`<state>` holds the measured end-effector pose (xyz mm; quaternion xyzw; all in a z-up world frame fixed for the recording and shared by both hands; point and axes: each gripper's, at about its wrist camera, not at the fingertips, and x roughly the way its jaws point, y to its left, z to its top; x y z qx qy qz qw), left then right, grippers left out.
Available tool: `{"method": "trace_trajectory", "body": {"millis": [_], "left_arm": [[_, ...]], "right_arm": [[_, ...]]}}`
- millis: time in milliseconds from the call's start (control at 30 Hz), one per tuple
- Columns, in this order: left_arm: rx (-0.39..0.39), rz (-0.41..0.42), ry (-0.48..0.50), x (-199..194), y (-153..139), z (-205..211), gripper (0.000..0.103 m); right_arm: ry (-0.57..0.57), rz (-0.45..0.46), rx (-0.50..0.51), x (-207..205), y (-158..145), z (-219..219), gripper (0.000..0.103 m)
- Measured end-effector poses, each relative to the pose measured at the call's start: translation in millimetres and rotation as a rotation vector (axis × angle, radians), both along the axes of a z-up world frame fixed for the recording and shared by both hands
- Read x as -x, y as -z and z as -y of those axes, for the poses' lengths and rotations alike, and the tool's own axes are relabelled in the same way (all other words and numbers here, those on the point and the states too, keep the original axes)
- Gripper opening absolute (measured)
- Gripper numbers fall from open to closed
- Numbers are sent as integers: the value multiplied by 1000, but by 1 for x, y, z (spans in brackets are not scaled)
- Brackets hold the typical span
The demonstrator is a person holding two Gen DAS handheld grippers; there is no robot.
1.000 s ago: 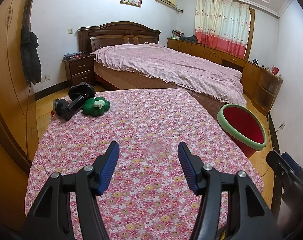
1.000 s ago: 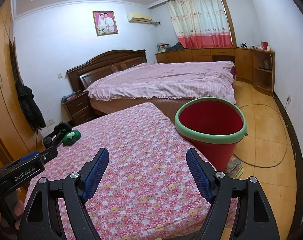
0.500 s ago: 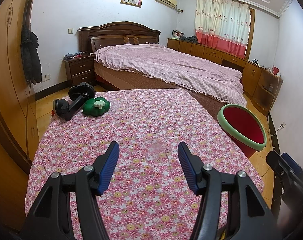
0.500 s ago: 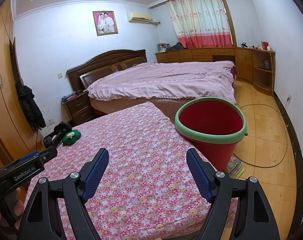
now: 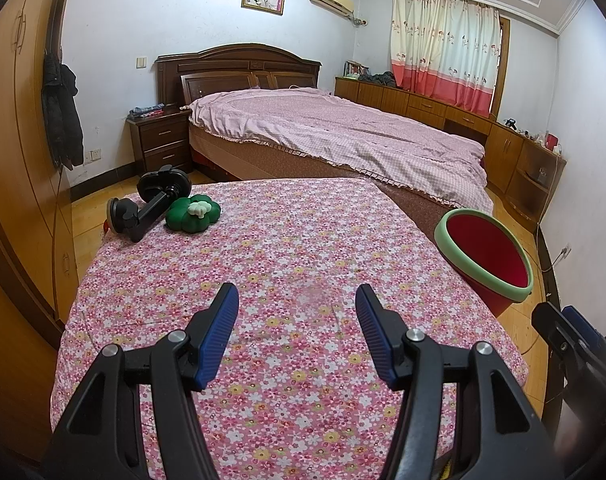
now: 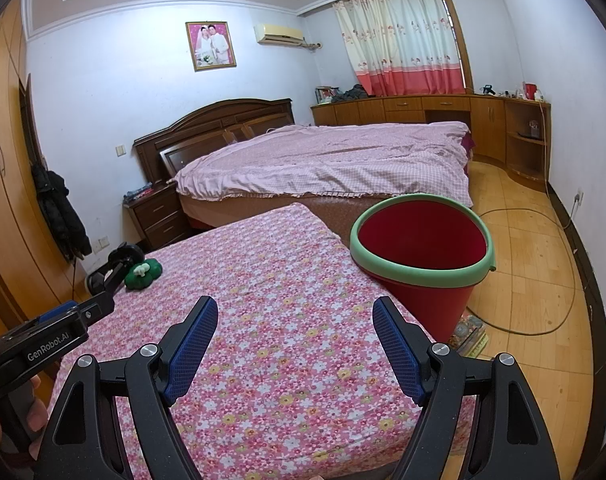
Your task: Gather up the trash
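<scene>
Right now I hold both claws above the table covered in a pink flowered cloth (image 5: pixel 303 240), and neither grips anything. My left gripper (image 5: pixel 297 334) has its blue ribbed pads spread apart with only cloth showing between them. My right gripper (image 6: pixel 295 344) stands wider still, its jaws apart and empty too, and it shows at the right edge of the left wrist view.

At the far left corner of the table lies a green flower-shaped soft piece with a small white lump on top (image 5: pixel 193 214). Touching its left side is a black plastic suction-cup holder with a jointed arm (image 5: pixel 151 206). Both lie well away from my claws.

Off the right edge of the table stands a red plastic bucket with a pale green rim (image 6: pixel 423 248), its mouth tilted towards me, close beside the cloth's edge. Behind the table runs a wooden bed under a pink checked cover (image 6: pixel 323 160).
</scene>
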<state>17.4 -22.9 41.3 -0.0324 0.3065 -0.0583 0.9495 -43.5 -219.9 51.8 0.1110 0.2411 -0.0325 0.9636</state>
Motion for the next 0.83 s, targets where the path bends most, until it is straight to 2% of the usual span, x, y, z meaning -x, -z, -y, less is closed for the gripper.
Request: {"method": "trace_trajectory", "body": {"millis": [833], "left_arm": [[-7, -2, -10, 1, -1, -2, 61]], "right_arm": [[-5, -5, -6, -1, 4, -1, 81]]}}
